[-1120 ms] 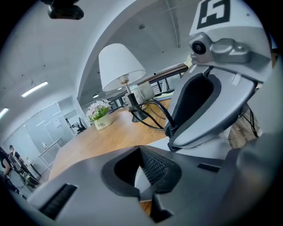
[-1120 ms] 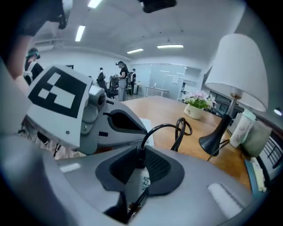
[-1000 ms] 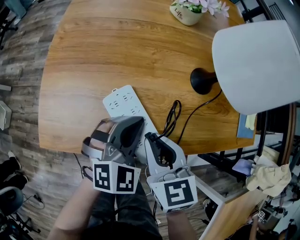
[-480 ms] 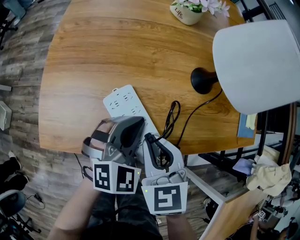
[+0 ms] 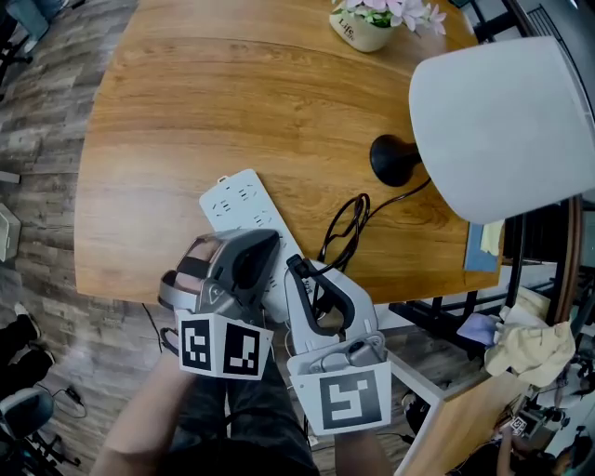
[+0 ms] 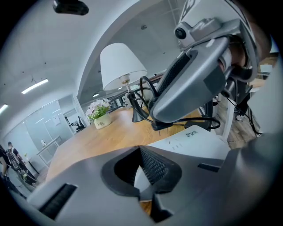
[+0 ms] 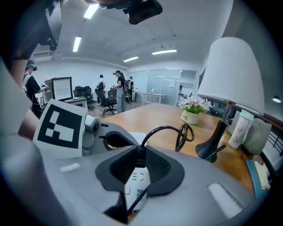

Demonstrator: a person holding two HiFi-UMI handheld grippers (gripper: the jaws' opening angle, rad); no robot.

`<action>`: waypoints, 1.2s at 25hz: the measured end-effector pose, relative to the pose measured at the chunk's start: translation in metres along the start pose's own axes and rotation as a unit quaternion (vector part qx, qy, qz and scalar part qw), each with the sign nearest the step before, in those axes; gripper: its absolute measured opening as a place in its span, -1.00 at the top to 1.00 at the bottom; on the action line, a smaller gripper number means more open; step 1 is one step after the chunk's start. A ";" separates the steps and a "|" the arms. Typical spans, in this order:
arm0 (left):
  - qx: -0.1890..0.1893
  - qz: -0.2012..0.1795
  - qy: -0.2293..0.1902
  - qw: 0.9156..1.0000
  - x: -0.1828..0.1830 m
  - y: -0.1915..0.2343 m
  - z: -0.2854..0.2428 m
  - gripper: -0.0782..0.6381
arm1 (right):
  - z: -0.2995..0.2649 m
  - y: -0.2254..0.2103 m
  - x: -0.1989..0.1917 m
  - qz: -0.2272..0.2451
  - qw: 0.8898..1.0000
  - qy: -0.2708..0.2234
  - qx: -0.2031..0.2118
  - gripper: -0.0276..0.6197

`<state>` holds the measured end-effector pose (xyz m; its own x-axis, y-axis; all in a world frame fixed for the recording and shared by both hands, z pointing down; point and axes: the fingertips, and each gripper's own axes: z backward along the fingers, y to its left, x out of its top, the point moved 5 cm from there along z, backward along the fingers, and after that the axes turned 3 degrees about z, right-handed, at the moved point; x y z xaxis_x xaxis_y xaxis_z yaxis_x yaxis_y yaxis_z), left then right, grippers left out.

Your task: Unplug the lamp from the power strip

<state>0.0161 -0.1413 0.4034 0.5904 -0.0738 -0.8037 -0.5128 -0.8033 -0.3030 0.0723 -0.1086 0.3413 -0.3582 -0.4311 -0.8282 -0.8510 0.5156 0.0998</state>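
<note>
The white power strip (image 5: 240, 200) lies on the wooden table (image 5: 186, 112), its near end under both grippers. My left gripper (image 5: 265, 244) is shut on the strip, whose white body (image 6: 142, 175) shows between the pads. Just to its right, my right gripper (image 5: 296, 268) is shut on the lamp's black plug (image 7: 140, 155), held above the strip's sockets (image 7: 134, 180). From the plug, the black cord (image 5: 344, 228) loops across the table to the lamp's black base (image 5: 390, 160) under the white shade (image 5: 502, 121).
A pot of pink flowers (image 5: 367, 23) stands at the table's far edge. The near table edge (image 5: 409, 284) runs right beside the grippers. A second desk with cloths (image 5: 525, 349) stands lower right, wooden floor (image 5: 37, 139) on the left.
My right gripper has risen toward the camera with the plug, and the cord loop has lifted and widened. The left gripper stays on the strip.
</note>
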 end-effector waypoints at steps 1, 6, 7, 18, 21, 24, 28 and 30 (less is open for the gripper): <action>-0.003 0.004 0.001 1.000 0.000 0.000 0.000 0.80 | 0.000 0.001 -0.001 -0.001 1.000 0.004 0.001 0.71; 0.007 0.021 -0.007 1.000 0.002 0.006 0.004 0.80 | 0.002 -0.005 -0.013 -0.009 1.000 0.024 -0.006 0.71; 0.012 0.024 -0.012 1.000 0.003 0.008 0.006 0.80 | 0.002 -0.008 -0.015 -0.012 0.999 0.029 -0.010 0.71; 0.021 0.061 -0.031 0.997 0.003 0.012 0.019 0.79 | 0.003 -0.032 -0.035 -0.011 0.996 0.065 -0.054 0.70; 0.021 0.062 -0.032 0.997 0.004 0.010 0.019 0.79 | 0.002 -0.036 -0.039 -0.008 0.995 0.071 -0.066 0.70; 0.023 0.060 -0.032 0.997 0.004 0.010 0.020 0.79 | 0.003 -0.039 -0.040 -0.007 0.994 0.074 -0.075 0.63; 0.028 0.063 -0.031 0.997 0.003 0.011 0.021 0.79 | 0.005 -0.041 -0.039 -0.018 0.994 0.069 -0.081 0.56; 0.030 0.064 -0.032 0.997 0.003 0.012 0.022 0.79 | 0.007 -0.042 -0.038 -0.020 0.994 0.072 -0.084 0.56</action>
<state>-0.0018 -0.1382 0.3859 0.4778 -0.1348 -0.8681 -0.6195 -0.7524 -0.2241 0.1243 -0.1090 0.3650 -0.3638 -0.5568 -0.7467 -0.9134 0.3704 0.1688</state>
